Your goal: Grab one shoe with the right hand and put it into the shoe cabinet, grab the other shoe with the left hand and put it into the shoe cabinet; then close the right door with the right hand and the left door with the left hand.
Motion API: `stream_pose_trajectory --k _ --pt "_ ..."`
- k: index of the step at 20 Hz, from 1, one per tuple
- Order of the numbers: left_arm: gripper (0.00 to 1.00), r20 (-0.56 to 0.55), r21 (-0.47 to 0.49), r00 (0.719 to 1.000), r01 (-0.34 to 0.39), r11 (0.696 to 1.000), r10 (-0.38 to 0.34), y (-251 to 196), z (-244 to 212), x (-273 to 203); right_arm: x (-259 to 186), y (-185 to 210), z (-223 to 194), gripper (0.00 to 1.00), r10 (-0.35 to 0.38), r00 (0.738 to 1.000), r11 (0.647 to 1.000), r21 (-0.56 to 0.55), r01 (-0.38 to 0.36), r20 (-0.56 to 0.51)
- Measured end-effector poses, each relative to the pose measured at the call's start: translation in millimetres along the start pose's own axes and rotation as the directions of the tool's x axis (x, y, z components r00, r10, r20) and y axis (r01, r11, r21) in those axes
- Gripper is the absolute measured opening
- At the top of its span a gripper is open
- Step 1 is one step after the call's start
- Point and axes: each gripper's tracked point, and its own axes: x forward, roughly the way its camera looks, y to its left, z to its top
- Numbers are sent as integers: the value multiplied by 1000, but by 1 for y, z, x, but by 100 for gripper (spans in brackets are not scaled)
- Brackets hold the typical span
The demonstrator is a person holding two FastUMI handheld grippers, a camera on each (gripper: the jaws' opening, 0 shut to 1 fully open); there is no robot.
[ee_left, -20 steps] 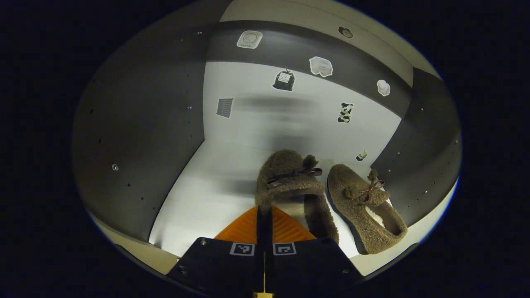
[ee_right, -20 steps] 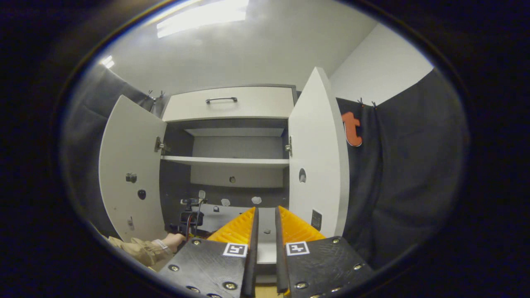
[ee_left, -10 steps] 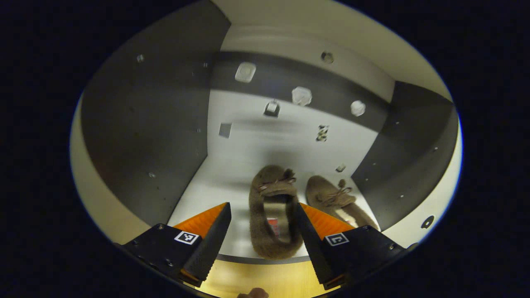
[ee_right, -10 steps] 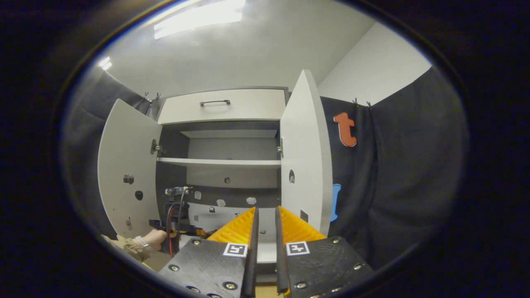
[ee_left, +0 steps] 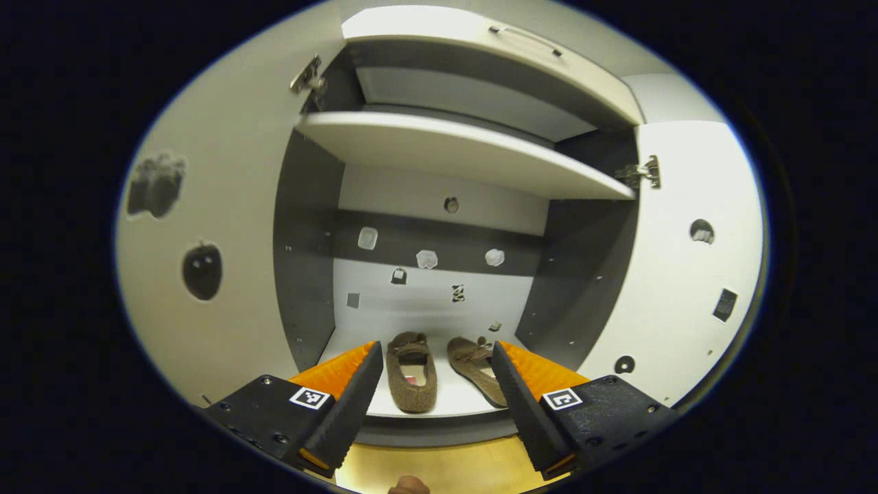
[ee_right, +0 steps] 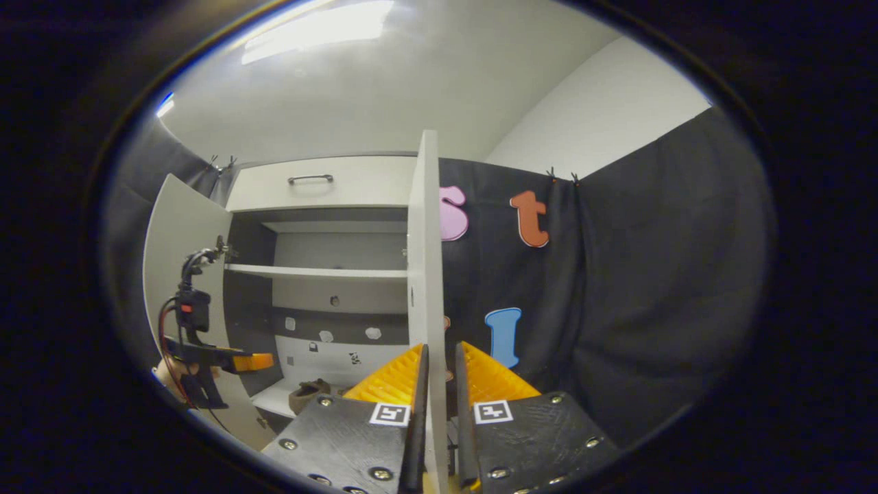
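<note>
Right gripper view: the right door point(ee_right: 424, 274), stiff and light, is straddled edge-on by the nearly closed right hand-held gripper point(ee_right: 437, 357); best pushed flat.

The left gripper point(ee_left: 431, 384) has let go of the left shoe point(ee_left: 411, 371) and drawn back out of the shoe cabinet point(ee_left: 466, 147), its fingers now wide apart. The right gripper point(ee_right: 437, 374) has moved to the right door point(ee_right: 425, 274), whose edge now stands between its fingers.
</note>
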Motion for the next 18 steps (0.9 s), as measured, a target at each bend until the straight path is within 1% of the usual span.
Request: stream_pose_trajectory --k 1,2,3,4,5,6,7,8,9,10,11,12,13,14,15,16,18 --pt "97 8 8 1000 8 1000 -8 -5 2 -13 1 -7 -2 19 -6 1000 1000 8 6 -10" --pt "94 15 13 1000 14 1000 -14 -9 5 -26 2 -12 -5 19 -8 1000 1000 17 8 -17" --pt "97 19 25 1000 19 1000 -20 -12 7 -37 6 -20 -9 23 -22 999 1000 19 22 -25" --pt "96 19 38 1000 24 999 -25 -16 7 -49 10 -28 -13 24 -37 999 999 14 38 -31" --pt "96 21 48 999 27 999 -28 -19 6 -60 15 -33 -17 28 -41 998 999 13 42 -43" --pt "93 25 50 999 25 998 -26 -19 7 -69 14 -39 -24 38 -49 997 999 11 50 -57" --pt "96 26 42 999 22 999 -23 -19 6 -77 14 -42 -27 47 -46 997 999 13 47 -67" --pt "96 26 27 999 23 999 -24 -20 5 -85 14 -43 -30 52 -40 997 999 16 41 -73" --pt "96 19 18 1000 25 1000 -26 -20 3 -92 16 -43 -31 72 -29 997 999 18 31 -73" --pt "94 11 23 1000 22 999 -23 -18 2 -99 17 -42 -33 80 -26 997 999 16 28 -75" --pt "96 10 35 1000 12 999 -13 -13 3 -104 16 -39 -34 93 -6 997 1000 22 8 -80" --pt "96 9 49 1000 0 999 -1 -10 3 -108 21 -36 -36 87 0 997 1000 28 2 -83" --pt "96 8 54 1000 -7 998 7 -7 1 -111 21 -36 -36 91 8 997 1000 29 -6 -79" --pt "96 7 54 1000 -10 998 10 -7 0 -115 22 -36 -37 91 10 997 999 33 -7 -82" --pt "93 5 51 1000 -11 999 11 -6 -1 -116 22 -34 -37 84 17 996 999 37 -14 -84" --pt "93 4 52 1000 -14 999 14 -5 -1 -118 22 -32 -37 92 24 996 999 39 -21 -86" --pt "94 8 60 1000 -26 998 25 -2 1 -123 22 -25 -36 92 48 995 999 22 -47 -83"
